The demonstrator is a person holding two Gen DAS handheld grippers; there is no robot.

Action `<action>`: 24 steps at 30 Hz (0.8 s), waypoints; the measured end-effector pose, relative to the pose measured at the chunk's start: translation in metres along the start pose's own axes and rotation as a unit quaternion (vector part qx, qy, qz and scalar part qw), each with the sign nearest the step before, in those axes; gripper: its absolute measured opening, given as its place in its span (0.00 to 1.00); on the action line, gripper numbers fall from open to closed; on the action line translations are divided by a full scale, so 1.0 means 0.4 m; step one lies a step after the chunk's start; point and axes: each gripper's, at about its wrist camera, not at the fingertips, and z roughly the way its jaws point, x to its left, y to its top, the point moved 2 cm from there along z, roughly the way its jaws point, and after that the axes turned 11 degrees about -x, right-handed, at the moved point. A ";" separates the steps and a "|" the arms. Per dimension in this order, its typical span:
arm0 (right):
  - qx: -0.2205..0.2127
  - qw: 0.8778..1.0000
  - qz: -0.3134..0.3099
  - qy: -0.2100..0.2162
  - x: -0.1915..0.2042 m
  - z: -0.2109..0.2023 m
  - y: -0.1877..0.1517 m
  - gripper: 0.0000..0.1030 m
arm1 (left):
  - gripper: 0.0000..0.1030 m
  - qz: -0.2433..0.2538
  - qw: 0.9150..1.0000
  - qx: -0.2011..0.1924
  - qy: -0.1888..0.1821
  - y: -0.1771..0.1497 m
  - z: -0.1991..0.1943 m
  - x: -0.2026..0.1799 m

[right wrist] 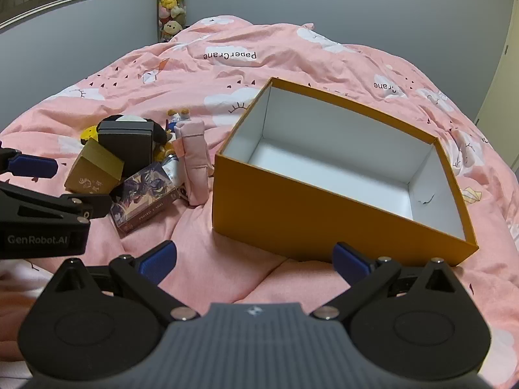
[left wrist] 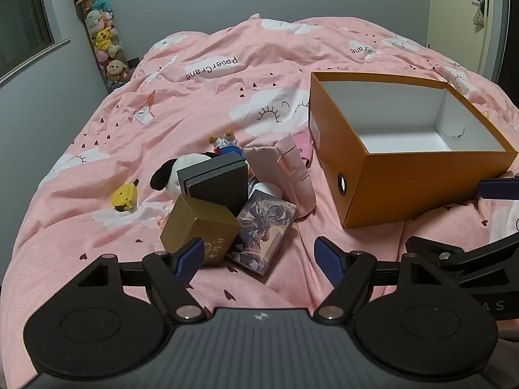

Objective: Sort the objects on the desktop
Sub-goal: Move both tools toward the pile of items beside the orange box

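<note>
Not started: orange box [right wrist: 324, 207] on right still empty, pile of small boxes [left wrist: 207, 223] and toys [left wrist: 125, 197] untouched on left, left gripper [left wrist: 259, 259] and right gripper [right wrist: 254, 259] wide open, holding nothing.

bare pink bed [right wrist: 201, 227] lies open between the cluttered pile [left wrist: 227, 194] and the orange box [right wrist: 292, 214]; box interior unobstructed
</note>
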 end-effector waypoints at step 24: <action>-0.008 0.999 -0.025 0.032 0.029 0.013 0.023 0.90 | 0.85 -0.007 1.000 0.002 -0.010 0.016 0.001 0.034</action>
